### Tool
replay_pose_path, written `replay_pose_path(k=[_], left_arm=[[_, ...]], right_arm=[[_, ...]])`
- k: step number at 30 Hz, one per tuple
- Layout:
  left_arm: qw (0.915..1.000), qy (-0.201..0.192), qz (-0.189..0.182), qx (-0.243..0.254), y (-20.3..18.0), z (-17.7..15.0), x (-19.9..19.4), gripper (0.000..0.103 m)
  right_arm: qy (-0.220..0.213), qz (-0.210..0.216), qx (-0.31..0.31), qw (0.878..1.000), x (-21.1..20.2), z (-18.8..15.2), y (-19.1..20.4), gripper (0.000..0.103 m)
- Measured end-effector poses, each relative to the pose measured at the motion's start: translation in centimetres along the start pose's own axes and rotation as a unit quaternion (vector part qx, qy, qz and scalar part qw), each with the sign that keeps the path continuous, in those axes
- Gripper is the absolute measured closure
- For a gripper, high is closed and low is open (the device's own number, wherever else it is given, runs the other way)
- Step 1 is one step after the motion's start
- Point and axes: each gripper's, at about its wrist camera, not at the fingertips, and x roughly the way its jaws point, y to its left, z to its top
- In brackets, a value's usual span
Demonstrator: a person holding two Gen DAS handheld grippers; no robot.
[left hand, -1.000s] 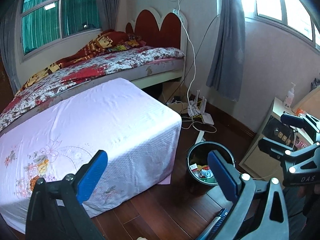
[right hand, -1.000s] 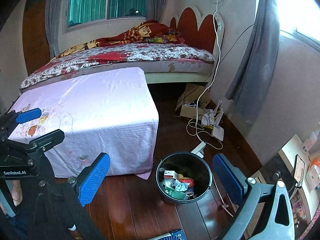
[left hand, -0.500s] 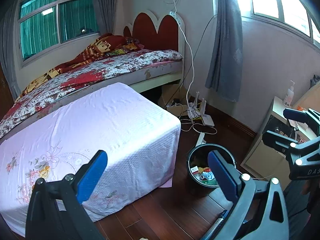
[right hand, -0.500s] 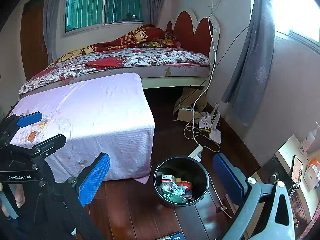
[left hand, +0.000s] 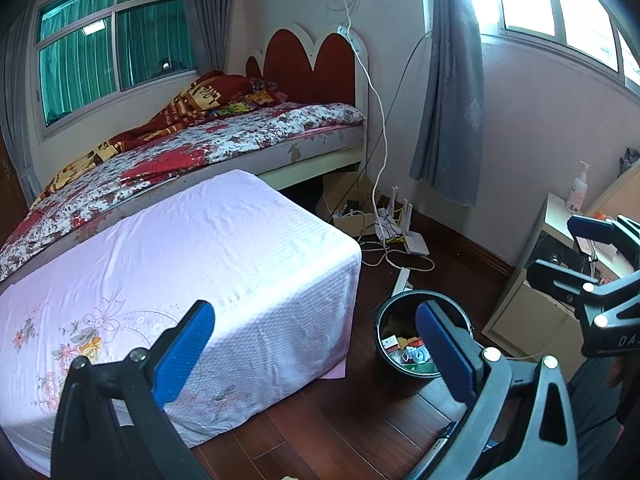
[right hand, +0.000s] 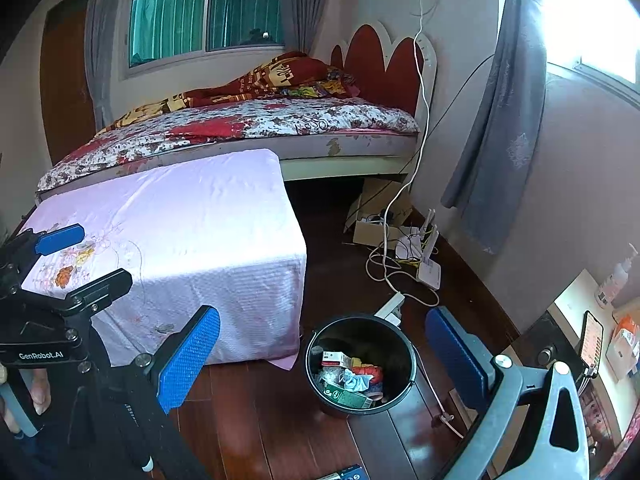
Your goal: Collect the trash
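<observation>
We see the bed (left hand: 208, 148) first, then the pink-covered surface (left hand: 192, 264) before it. On the floor beside that surface stands the black bin (right hand: 360, 364), holding trash (right hand: 348, 376). The left tool (left hand: 316, 356) and right tool (right hand: 324, 364) both stand with fingers apart, holding nothing. Only the right view shows a phone (right hand: 591, 340).

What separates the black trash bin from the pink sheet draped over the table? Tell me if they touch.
Apart. The right wrist view shows bare dark floor between the black trash bin and the hanging edge of the pink sheet.
</observation>
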Motion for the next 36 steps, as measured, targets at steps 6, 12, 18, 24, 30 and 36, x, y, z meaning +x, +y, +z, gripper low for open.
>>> replay_pose_path(k=[6, 12, 18, 24, 30, 36], left_arm=[[1.0000, -0.002, 0.001, 0.001, 0.01, 0.01, -0.05, 0.002], [1.0000, -0.002, 0.002, 0.003, -0.07, 0.09, -0.01, 0.001], [1.0000, -0.003, 0.003, 0.004, -0.11, 0.10, -0.04, 0.001], [1.0000, -0.004, 0.002, 0.005, -0.03, -0.09, -0.06, 0.001], [1.0000, -0.004, 0.001, 0.007, -0.04, -0.22, -0.10, 0.001], [1.0000, -0.004, 0.001, 0.008, -0.05, -0.20, -0.08, 0.001]], right_arm=[[-0.002, 0.002, -0.001, 1.000, 0.05, 0.24, -0.10, 0.000], [-0.002, 0.002, -0.001, 1.000, 0.06, 0.17, -0.19, 0.000], [-0.002, 0.003, -0.001, 1.000, 0.07, 0.16, -0.25, 0.000], [-0.004, 0.002, 0.000, 1.000, 0.00, 0.08, -0.23, 0.000], [-0.003, 0.003, 0.002, 1.000, -0.02, -0.03, -0.32, 0.000], [-0.004, 0.002, 0.002, 1.000, -0.01, -0.09, -0.31, 0.000]])
